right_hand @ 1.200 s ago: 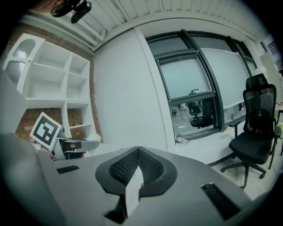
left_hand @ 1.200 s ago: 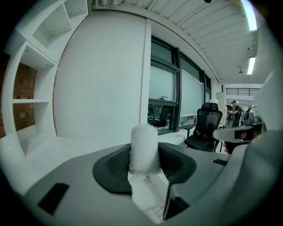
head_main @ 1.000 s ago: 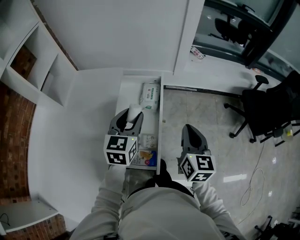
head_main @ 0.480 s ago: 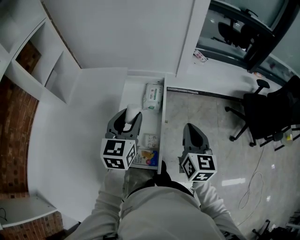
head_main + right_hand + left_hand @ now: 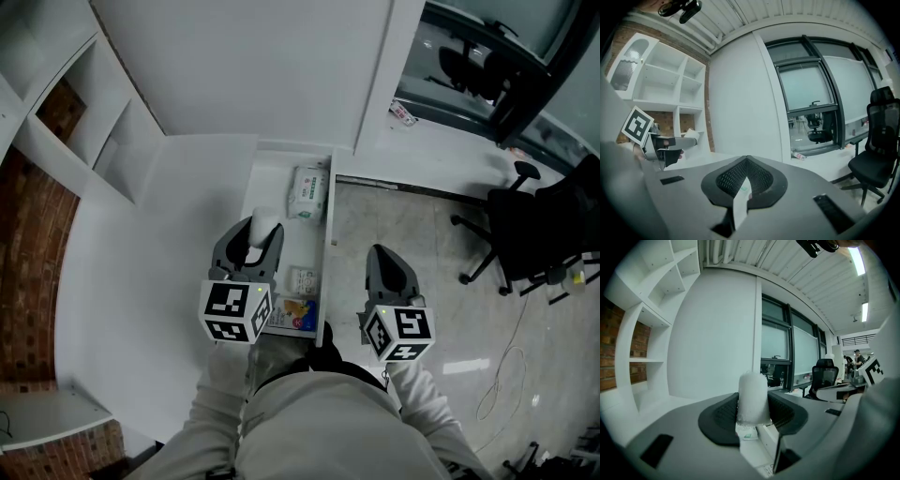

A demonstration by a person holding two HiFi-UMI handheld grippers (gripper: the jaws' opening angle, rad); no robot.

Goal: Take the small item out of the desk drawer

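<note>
Head view: at centre frame, the left hand-held gripper [image 5: 253, 240] clamps the small white item [image 5: 265, 223] above the open drawer [image 5: 326, 234], apparently to carry it out.

Left gripper view: the item stands upright between the pads [image 5: 723, 414].

Right gripper view: the right hand-held gripper [image 5: 746, 161] is closed and empty, parked aside.

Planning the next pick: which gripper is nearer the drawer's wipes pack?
Left. The left gripper, holding a small white item, is over the drawer, just short of the wipes pack; the right gripper is beside the drawer, over floor.
</note>
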